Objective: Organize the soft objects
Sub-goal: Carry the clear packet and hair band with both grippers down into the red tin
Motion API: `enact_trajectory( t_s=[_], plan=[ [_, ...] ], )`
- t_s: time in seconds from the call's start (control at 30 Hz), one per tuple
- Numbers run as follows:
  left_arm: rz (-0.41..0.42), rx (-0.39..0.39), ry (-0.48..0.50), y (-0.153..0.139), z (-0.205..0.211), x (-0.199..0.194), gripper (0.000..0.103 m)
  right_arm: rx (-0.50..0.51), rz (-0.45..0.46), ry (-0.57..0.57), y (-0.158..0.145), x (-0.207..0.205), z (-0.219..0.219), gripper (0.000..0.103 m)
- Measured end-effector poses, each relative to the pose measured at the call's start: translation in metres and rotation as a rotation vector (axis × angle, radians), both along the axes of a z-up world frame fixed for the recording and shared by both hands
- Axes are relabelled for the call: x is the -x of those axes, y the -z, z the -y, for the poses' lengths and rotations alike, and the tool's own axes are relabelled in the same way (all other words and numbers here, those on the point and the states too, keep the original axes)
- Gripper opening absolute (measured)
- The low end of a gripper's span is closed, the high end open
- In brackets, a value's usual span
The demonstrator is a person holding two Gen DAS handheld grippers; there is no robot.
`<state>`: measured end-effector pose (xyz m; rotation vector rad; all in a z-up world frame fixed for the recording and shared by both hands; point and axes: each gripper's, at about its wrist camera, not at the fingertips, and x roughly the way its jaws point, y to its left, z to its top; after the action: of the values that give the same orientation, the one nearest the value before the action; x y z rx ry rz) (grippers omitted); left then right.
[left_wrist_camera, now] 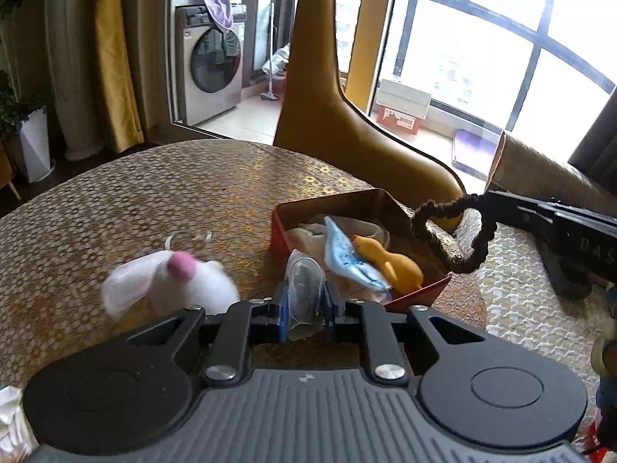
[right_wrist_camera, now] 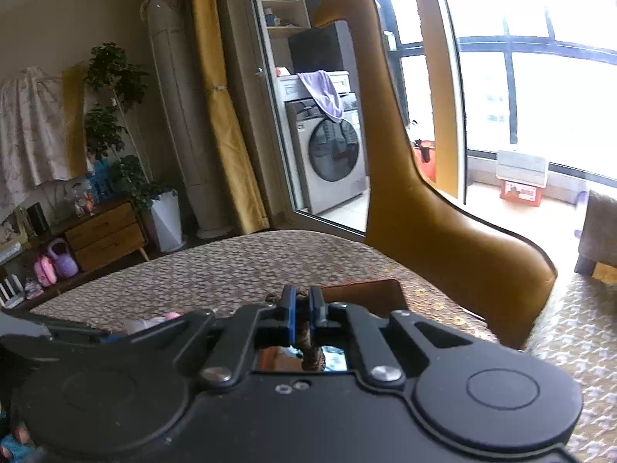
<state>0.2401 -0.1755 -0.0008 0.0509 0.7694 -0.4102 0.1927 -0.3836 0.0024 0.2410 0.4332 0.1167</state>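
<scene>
left gripper (left_wrist_camera: 304, 303) jaws pinch a clear, crinkly wrapper (left_wrist_camera: 304, 289), light and limp, over the tin's (left_wrist_camera: 281, 227) near edge. right gripper (right_wrist_camera: 303, 308) is clamped on a dark scrunchie (left_wrist_camera: 447, 231), stretchy and dangling above the tin. fluffy white toy (left_wrist_camera: 173, 281) lies on the table (left_wrist_camera: 115, 200), easily pinched anywhere.

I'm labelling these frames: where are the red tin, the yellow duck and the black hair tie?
red tin (left_wrist_camera: 278, 231): left wrist view, its left wall.
yellow duck (left_wrist_camera: 389, 262): left wrist view, its body.
black hair tie (left_wrist_camera: 424, 231): left wrist view, the loop's left side.
</scene>
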Motion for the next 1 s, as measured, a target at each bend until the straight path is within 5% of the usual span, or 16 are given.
enact_trajectory(
  t_s=[0.53, 1.0],
  plan=[
    [-0.086, -0.033, 0.057, 0.035, 0.084, -0.058, 0.018, -0.007, -0.106, 0.043, 0.024, -0.047, 0.039, 0.005],
    [-0.135, -0.023, 0.015, 0.060, 0.101, -0.105, 0.017, 0.054, -0.180, 0.048, 0.053, -0.118, 0.039, 0.005]
  ],
)
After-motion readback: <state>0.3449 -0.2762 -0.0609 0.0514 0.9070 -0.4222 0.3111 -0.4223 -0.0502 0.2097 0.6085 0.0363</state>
